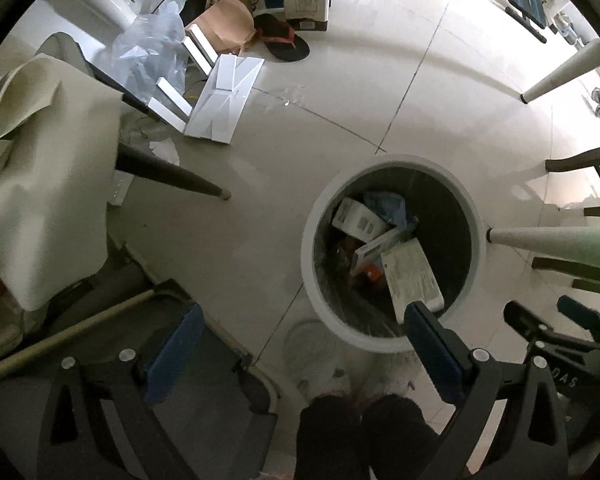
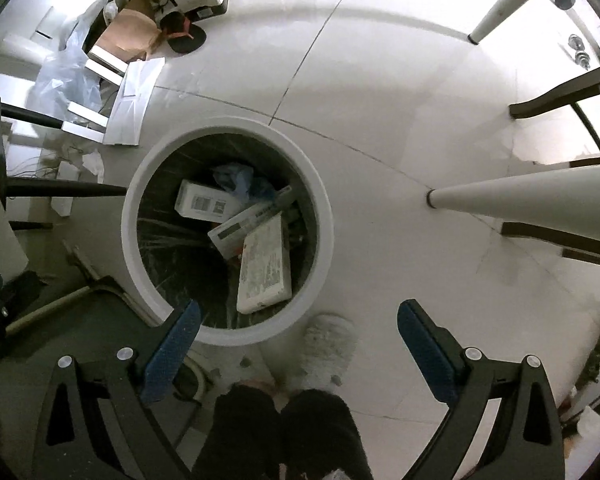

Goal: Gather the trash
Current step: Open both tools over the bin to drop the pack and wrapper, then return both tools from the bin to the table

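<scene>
A round white trash bin stands on the tiled floor, seen from straight above. Inside it lie several white boxes, a flat white pack and blue plastic. My left gripper is open and empty, its right pad over the bin's near rim. My right gripper is open and empty too, its left pad at the bin's near rim. The right gripper also shows at the left view's right edge.
More litter lies at the far left: flattened white cardboard, clear plastic bags, a brown paper bag and a sandal. Table legs, a dark chair leg and the person's legs surround the bin.
</scene>
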Demonstrator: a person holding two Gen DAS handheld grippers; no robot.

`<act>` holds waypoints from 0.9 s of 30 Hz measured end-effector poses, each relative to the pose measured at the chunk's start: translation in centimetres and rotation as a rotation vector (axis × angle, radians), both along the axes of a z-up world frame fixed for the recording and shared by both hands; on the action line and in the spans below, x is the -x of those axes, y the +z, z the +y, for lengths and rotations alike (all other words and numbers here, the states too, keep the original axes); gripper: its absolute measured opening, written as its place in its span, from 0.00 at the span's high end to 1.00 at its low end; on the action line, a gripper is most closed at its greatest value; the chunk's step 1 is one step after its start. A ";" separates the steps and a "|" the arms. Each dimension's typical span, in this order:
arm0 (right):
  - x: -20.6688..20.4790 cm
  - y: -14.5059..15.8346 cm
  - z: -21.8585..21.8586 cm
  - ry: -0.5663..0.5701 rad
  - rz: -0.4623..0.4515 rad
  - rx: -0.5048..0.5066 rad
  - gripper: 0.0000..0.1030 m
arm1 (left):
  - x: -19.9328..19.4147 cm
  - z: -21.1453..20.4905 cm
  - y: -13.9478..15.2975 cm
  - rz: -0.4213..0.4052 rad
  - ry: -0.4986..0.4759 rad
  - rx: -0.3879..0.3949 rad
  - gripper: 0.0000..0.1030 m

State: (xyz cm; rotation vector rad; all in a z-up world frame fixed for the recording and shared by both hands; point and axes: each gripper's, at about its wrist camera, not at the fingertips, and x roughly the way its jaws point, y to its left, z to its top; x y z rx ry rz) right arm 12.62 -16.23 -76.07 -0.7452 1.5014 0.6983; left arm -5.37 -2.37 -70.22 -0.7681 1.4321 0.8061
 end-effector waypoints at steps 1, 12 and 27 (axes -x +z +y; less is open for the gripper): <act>0.1 0.7 -0.1 0.000 -0.007 0.001 0.03 | 0.0 -0.2 0.4 0.003 0.000 0.000 0.00; 2.1 10.4 -1.3 0.024 -0.032 -0.013 0.03 | 1.3 -2.0 8.2 0.000 -0.003 -0.005 0.00; 5.9 32.3 -1.6 0.025 -0.042 -0.066 0.03 | 4.4 -3.5 26.3 -0.011 -0.030 -0.054 0.00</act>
